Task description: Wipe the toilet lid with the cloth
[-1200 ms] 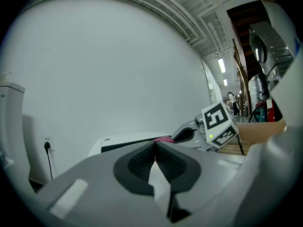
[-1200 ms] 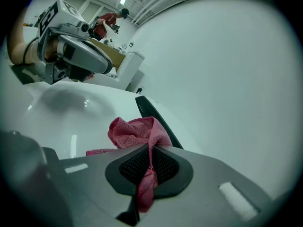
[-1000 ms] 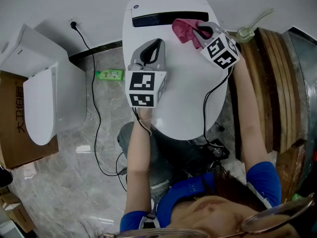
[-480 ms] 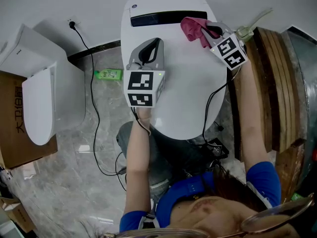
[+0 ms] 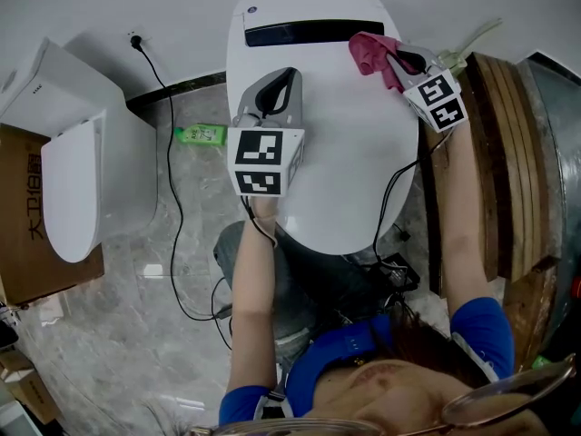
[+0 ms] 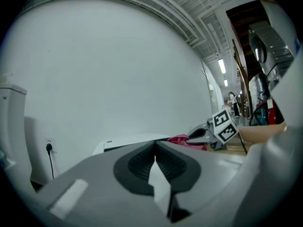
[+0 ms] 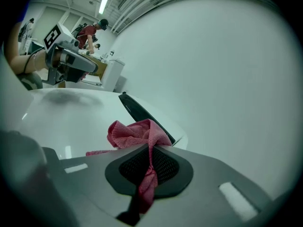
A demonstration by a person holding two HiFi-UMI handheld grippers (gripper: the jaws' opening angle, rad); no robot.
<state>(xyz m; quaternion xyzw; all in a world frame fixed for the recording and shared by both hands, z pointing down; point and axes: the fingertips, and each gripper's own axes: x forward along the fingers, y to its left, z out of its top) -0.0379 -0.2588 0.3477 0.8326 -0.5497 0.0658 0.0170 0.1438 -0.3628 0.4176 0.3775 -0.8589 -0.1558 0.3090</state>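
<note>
Pink cloth (image 5: 370, 50) hangs bunched from the right hand-held gripper (image 5: 392, 62), whose jaws pinch a fold of it. It is at the back right of the white toilet lid (image 5: 345, 153), beside the dark strip (image 5: 309, 33), and probably touches the lid. Left hand-held gripper (image 5: 275, 94) sits over the lid's left side, jaws together with nothing between them.

Left edge cuts cardboard box (image 5: 18, 243); green bottle (image 5: 201, 136) label too small to read; cloth (image 7: 135, 134) tail buried inside right gripper (image 7: 150, 151).
</note>
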